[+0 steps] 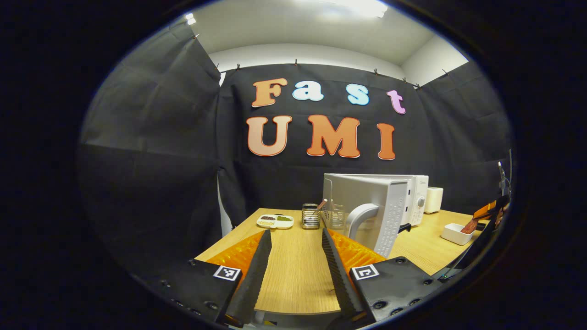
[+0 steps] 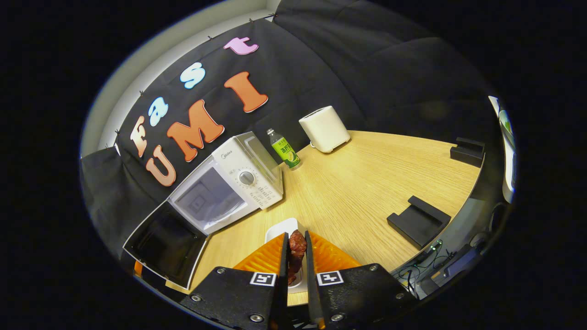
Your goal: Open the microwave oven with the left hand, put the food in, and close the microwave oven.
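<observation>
The white microwave [image 2: 247, 176] stands at the back of the wooden table with its door [image 2: 165, 247] swung wide open and its cavity [image 2: 206, 197] bare. My right gripper [image 2: 296, 238] is shut on a reddish-brown piece of food [image 2: 297, 247], held just above a white dish [image 2: 279, 229] in front of the microwave. In the left gripper view the open door [image 1: 367, 206] with its curved handle [image 1: 360, 217] sits just right of my left gripper [image 1: 295, 233], which is open over the table with nothing between its fingers. Far right, the right gripper [image 1: 484, 217] holds the food [image 1: 470, 226] over the dish [image 1: 454, 233].
A green-labelled bottle [image 2: 284, 149] and a white toaster [image 2: 324, 128] stand right of the microwave. Two black blocks [image 2: 417, 220] [image 2: 467, 149] lie near the table's right edge. A divided plate [image 1: 275, 221] and a wire basket [image 1: 311, 216] sit left of the door.
</observation>
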Tool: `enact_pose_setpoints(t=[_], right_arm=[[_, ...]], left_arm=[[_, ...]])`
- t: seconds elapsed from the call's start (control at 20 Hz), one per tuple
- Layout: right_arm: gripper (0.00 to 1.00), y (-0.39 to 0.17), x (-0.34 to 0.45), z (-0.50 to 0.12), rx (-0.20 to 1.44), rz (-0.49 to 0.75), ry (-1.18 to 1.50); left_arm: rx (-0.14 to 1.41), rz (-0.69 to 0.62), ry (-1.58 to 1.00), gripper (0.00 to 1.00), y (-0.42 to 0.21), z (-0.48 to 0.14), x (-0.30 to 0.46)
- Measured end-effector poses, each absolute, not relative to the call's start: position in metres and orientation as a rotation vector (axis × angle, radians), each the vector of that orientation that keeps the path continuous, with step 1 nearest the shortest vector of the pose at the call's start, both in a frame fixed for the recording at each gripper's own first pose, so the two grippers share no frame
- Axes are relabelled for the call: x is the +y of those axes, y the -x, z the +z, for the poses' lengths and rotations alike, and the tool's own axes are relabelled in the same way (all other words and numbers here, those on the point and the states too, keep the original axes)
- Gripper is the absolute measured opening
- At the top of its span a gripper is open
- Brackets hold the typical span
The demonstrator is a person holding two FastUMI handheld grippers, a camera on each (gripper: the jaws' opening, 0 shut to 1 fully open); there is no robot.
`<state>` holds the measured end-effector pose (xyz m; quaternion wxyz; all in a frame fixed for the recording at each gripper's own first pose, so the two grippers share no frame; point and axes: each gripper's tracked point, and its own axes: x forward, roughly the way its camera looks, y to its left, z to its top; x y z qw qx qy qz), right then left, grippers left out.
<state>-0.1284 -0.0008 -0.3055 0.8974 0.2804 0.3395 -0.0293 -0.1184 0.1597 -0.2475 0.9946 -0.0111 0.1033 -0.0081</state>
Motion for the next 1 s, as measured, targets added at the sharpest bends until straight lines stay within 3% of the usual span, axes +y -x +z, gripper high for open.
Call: enact_pose_setpoints(t=[0.1,0.2,0.45,0.6,0.7,0.75,1.0], right_arm=[[0.16,0.123,0.003,-0.298,0.683,-0.05,-0.542],[0.16,0.115,0.005,-0.29,0.661,-0.051,-0.478],[0.15,0.088,0.025,-0.257,0.597,0.0,-0.455],[0.16,0.063,0.048,-0.238,0.552,0.044,-0.452],[0.16,0.046,0.065,-0.228,0.521,0.07,-0.45],[0.15,0.036,0.073,-0.224,0.509,0.078,-0.452],[0.16,-0.005,0.119,-0.216,0.464,0.115,-0.489]], left_arm=[[0.227,0.007,-0.016,0.72,0.115,-0.253,0.162],[0.245,0.021,-0.044,0.89,0.111,-0.258,0.161],[0.258,0.015,-0.095,0.85,0.1,-0.263,0.152],[0.261,0.015,-0.112,0.92,0.098,-0.267,0.148],[0.266,0.015,-0.101,0.84,0.1,-0.272,0.149],[0.27,0.016,-0.089,0.92,0.1,-0.274,0.149],[0.28,0.048,-0.022,0.88,0.1,-0.283,0.155]])
